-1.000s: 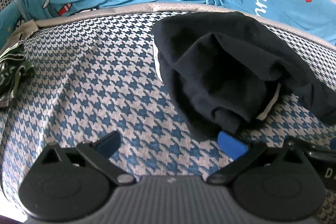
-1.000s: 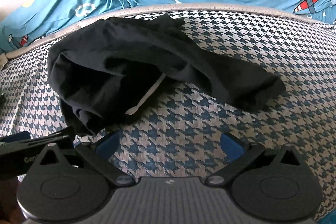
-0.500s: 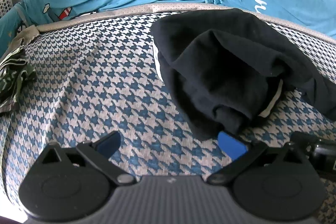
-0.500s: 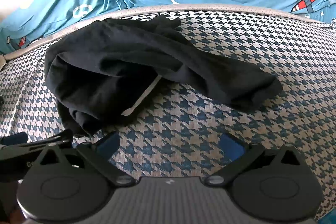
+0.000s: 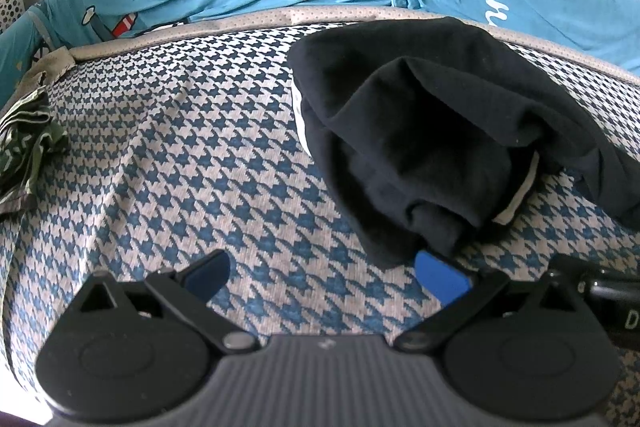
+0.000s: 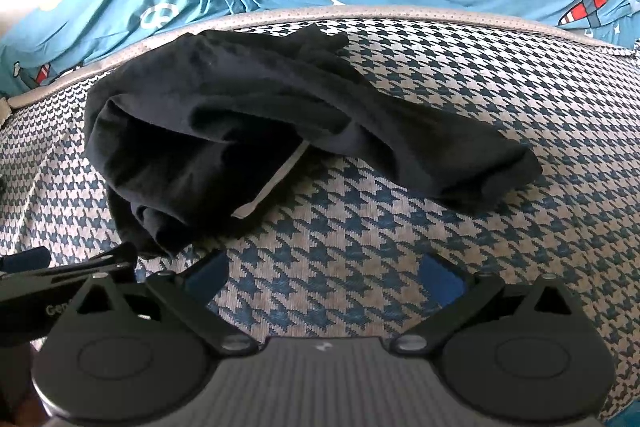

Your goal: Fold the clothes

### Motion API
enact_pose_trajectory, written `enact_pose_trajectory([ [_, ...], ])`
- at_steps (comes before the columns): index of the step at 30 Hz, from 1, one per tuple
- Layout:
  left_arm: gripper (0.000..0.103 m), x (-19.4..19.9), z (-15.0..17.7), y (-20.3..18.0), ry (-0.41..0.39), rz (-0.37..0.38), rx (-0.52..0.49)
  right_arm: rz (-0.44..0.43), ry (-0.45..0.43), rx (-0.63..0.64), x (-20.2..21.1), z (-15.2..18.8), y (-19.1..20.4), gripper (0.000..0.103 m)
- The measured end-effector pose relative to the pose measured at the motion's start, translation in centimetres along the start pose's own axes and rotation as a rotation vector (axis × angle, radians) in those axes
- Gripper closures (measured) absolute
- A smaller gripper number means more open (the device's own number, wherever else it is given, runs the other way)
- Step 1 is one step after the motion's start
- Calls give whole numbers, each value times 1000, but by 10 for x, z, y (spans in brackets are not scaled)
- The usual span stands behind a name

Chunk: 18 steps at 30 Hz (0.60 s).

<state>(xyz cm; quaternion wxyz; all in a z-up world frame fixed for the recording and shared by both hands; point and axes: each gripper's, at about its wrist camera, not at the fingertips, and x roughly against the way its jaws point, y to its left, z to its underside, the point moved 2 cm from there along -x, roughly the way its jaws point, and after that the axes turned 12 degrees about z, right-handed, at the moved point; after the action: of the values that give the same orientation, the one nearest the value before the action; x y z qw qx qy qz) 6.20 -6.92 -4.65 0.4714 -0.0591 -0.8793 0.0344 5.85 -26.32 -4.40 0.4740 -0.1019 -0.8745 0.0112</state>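
Beside black garment (image 5: 420, 131), bare houndstooth cover (image 5: 180, 155) leftward

The left gripper (image 5: 322, 277) is held low with its jaws spread wide, nothing being gripped between its blue fingers (image 5: 440, 281). The right gripper (image 6: 324, 277) is likewise held low with its jaws wide apart and empty. The two are kept side by side, part of each being caught at the edge of the other's view.
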Motion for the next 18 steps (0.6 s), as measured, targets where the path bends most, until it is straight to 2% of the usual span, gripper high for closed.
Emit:
enact_pose_trajectory([
  [18,0,0,2,-1,-5,-7,-10,-5,-9,4,1,-1,0,4],
])
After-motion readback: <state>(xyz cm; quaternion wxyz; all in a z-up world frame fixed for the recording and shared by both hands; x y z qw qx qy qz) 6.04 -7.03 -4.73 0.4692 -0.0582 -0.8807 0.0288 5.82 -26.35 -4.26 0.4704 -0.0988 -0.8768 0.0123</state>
